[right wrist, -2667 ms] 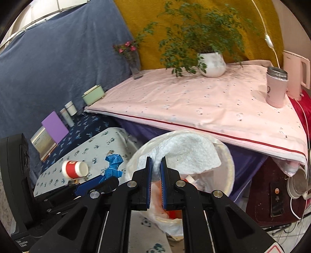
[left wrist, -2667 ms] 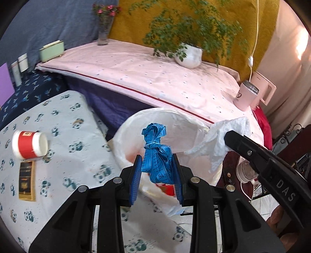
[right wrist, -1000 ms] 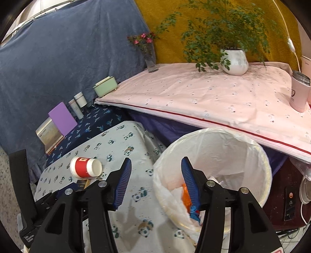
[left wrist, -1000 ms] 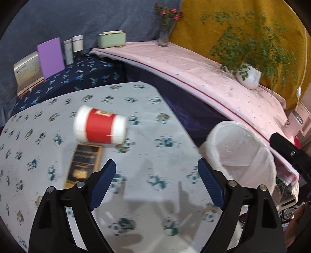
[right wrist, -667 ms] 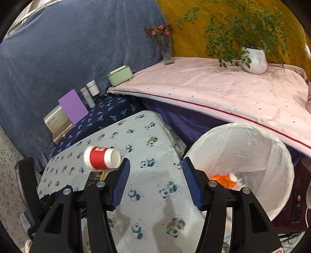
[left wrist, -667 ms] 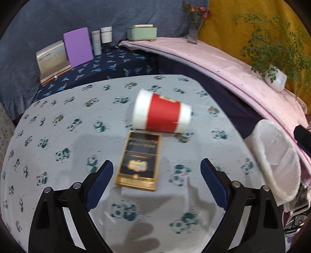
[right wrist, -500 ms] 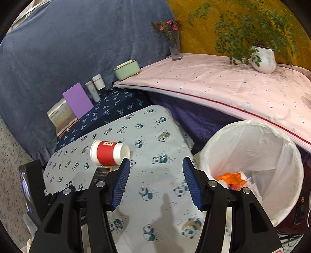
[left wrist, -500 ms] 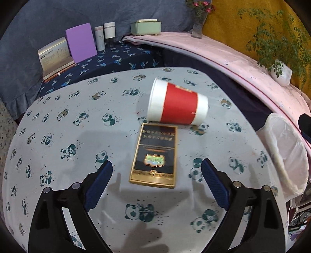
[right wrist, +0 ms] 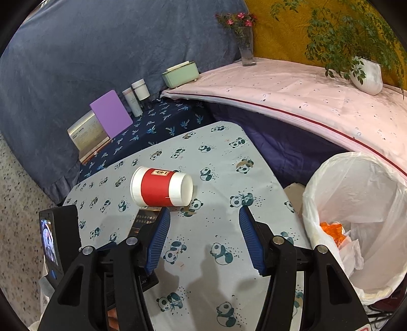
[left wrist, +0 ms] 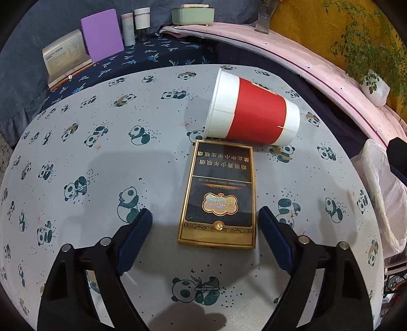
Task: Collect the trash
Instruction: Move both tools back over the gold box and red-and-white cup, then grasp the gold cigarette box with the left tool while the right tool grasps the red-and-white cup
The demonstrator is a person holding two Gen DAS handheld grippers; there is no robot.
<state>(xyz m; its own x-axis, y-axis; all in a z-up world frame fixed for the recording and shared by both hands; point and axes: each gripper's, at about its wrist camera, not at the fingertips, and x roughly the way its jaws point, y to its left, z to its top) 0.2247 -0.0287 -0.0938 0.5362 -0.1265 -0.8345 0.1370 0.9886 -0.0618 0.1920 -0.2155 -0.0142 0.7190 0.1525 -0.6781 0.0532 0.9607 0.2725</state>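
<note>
Left gripper (left wrist: 205,222) closing around flat black-and-gold cardboard box (left wrist: 220,193), not yet touching; red-and-white paper cup (left wrist: 254,109) lying at 12 o'clock; right gripper (right wrist: 202,235) half-open, empty.

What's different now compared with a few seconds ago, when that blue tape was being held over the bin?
The blue tape was let go into the bin. The left gripper swung to the black-and-gold box, jaws closing, not touching it. The right gripper let go of the liner and opened. The red cup stayed put.

Purple board (left wrist: 102,34): leaned by 2 small jars (left wrist: 137,24).
Green box (left wrist: 192,14): sat on pink cloth (right wrist: 305,94).
Plant (right wrist: 366,73): stood in white pot.
</note>
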